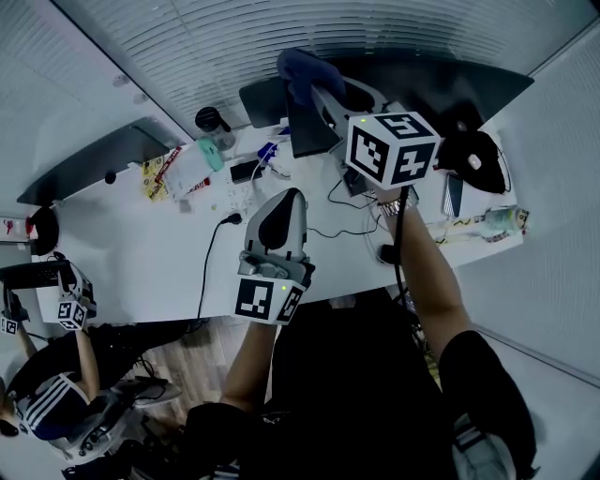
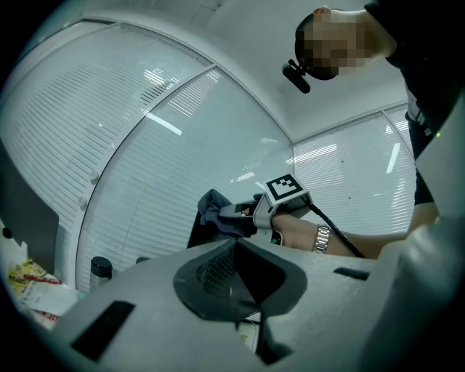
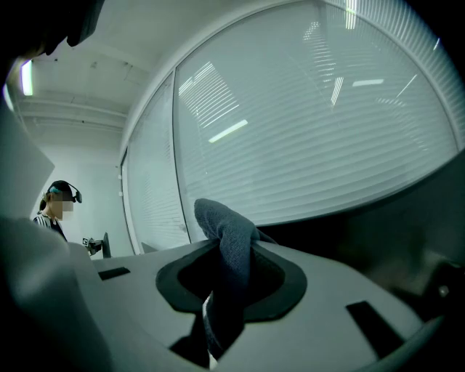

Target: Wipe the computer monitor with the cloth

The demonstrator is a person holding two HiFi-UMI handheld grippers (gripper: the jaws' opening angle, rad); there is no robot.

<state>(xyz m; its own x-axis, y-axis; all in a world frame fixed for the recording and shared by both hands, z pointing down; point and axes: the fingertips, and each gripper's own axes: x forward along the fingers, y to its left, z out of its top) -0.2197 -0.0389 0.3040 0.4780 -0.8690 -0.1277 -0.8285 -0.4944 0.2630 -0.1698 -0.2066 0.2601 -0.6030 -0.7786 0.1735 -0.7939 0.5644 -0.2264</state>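
Note:
A dark blue cloth [image 1: 298,71] is bunched in my right gripper [image 1: 321,91], which is shut on it at the top edge of the dark monitor [image 1: 312,127]. In the right gripper view the cloth [image 3: 228,243] stands up out of the closed jaws, with the monitor [image 3: 385,232] as a dark mass to the right. My left gripper [image 1: 284,204] hovers over the white desk in front of the monitor, shut with nothing in it. The left gripper view looks up past its own gripper [image 2: 236,270] at the right gripper [image 2: 234,216] and the cloth [image 2: 212,211].
The white desk [image 1: 159,253] carries a dark bottle [image 1: 213,125], snack packets [image 1: 161,171], a black cable [image 1: 208,262] and a black object [image 1: 472,157] at the right. A second monitor [image 1: 94,161] stands at the left. Another person [image 1: 52,394] with grippers is at lower left. Window blinds [image 1: 281,28] lie behind.

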